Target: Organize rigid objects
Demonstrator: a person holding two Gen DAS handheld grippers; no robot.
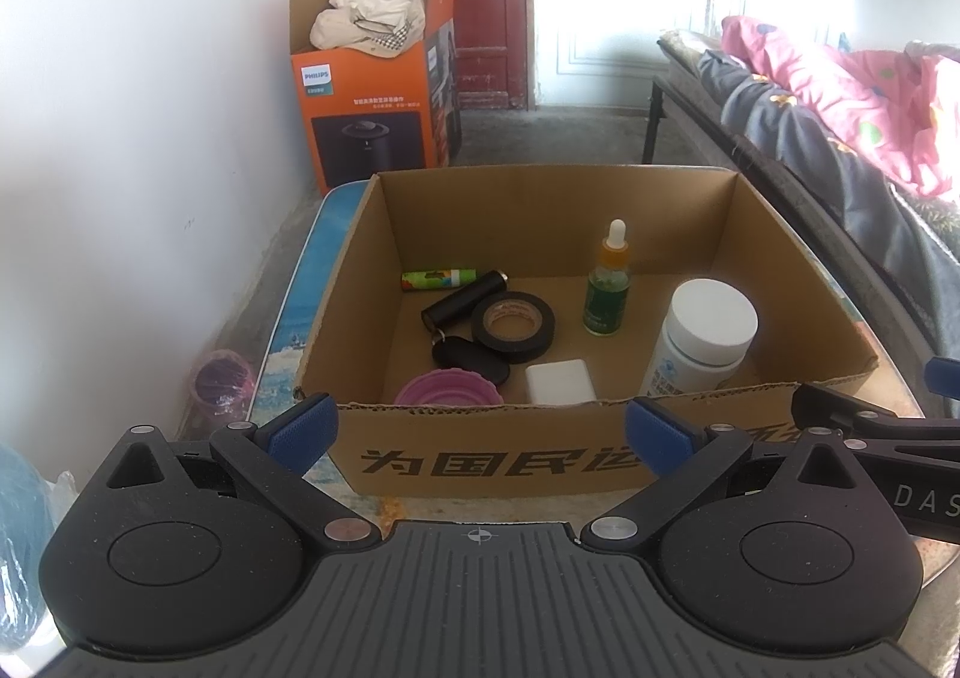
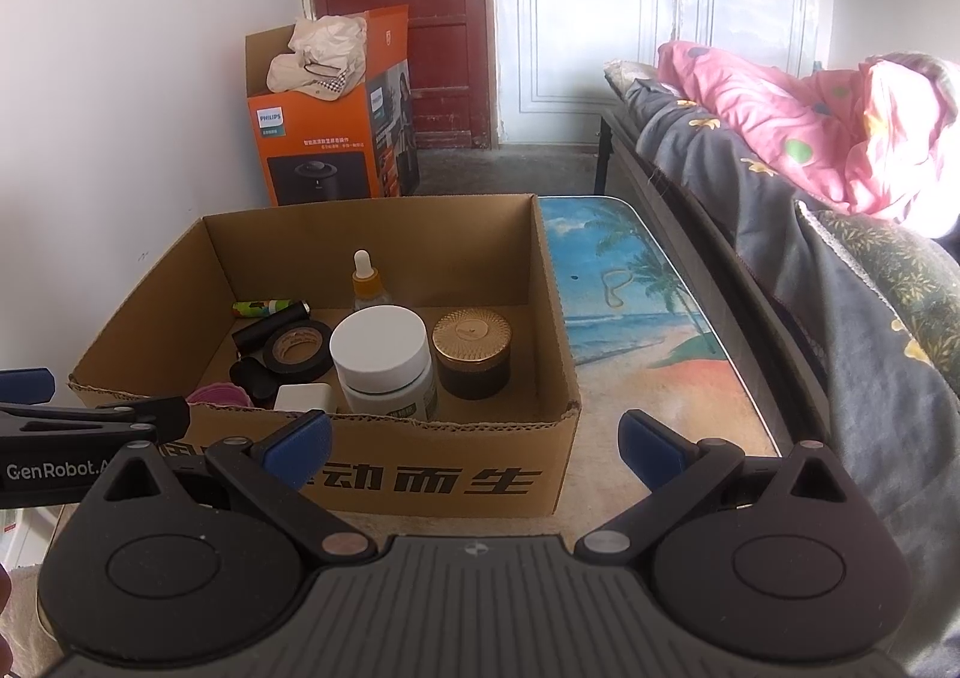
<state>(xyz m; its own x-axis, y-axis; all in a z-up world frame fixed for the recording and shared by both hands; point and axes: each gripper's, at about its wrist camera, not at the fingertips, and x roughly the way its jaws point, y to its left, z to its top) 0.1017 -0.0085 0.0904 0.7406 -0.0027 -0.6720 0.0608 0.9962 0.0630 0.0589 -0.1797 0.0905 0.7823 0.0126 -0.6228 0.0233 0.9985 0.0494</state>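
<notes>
Blue-padded left gripper (image 1: 480,432): jaws spread wide, empty, poised before the carton (image 1: 558,180). Right gripper (image 2: 474,447): likewise agape, holding nothing, at the carton's right front corner. Carton stood on a beach-print table (image 2: 636,330) and held tape (image 1: 513,321), dropper bottle (image 1: 609,282), white jar (image 1: 702,342), black tube (image 1: 462,303). Right view alone showed a gold-lidded jar (image 2: 472,354) beside the white jar.

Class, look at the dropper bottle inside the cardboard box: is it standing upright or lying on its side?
Upright. The dropper bottle stands on its base with its white tip pointing up, unlike the black cylinder lying flat beside it.
</notes>
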